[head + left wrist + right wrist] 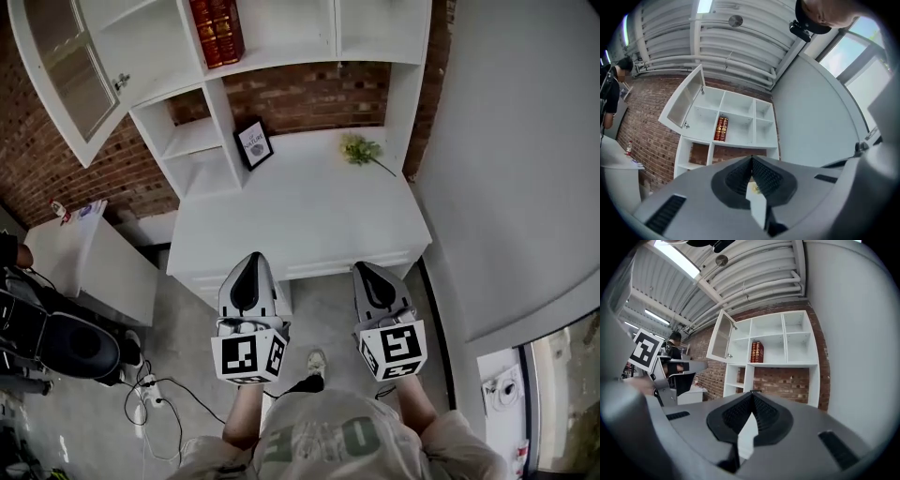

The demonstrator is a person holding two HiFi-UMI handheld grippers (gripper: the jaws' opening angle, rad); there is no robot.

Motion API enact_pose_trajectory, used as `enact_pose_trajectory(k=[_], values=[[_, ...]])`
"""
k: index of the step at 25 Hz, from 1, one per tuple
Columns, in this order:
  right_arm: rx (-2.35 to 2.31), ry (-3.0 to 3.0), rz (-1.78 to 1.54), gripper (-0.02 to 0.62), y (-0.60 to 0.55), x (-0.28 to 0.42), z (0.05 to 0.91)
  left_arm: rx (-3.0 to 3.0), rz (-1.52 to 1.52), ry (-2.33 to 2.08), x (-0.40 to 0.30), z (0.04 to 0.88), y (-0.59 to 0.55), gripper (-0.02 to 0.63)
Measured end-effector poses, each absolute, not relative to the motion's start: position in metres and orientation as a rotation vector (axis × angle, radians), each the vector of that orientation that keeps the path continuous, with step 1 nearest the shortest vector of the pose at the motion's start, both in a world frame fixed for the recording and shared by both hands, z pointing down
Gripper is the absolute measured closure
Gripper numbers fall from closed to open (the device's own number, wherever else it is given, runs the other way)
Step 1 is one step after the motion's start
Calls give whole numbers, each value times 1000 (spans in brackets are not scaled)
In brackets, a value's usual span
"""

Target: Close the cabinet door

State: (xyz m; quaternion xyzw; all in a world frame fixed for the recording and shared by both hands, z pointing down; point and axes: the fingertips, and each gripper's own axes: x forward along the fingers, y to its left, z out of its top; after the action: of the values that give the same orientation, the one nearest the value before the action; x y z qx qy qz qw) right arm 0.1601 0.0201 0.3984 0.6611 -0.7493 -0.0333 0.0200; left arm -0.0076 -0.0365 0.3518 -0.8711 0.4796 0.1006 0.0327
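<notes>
The white cabinet's glass-paned door (pixel 66 66) stands swung open at the upper left of the shelf unit, and shows too in the left gripper view (pixel 686 101) and the right gripper view (pixel 721 336). Red books (pixel 217 28) stand in the compartment beside it. My left gripper (pixel 251 267) and right gripper (pixel 373 272) hover side by side over the near edge of the white desk (pixel 300 216), well short of the door. Both point toward the shelves. The left gripper (pixel 752 158) and the right gripper (pixel 752 393) have their jaws together with nothing between them.
On the desk lean a framed picture (pixel 254 142) and a small green plant (pixel 361 150). A lower white table (pixel 94 262) and a black chair (pixel 66 342) stand at the left, with cables (pixel 155 394) on the floor. A grey wall (pixel 516 169) closes the right side.
</notes>
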Motion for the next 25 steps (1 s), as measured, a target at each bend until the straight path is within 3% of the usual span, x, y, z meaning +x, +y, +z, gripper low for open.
enact_pose_trajectory(k=[9, 25], values=[[1986, -2410, -166, 580, -150, 155, 358, -2643, 375, 1520, 0, 318, -188, 594], [1789, -2590, -152, 580, -244, 187, 353, -2576, 322, 1696, 44, 328, -258, 594]])
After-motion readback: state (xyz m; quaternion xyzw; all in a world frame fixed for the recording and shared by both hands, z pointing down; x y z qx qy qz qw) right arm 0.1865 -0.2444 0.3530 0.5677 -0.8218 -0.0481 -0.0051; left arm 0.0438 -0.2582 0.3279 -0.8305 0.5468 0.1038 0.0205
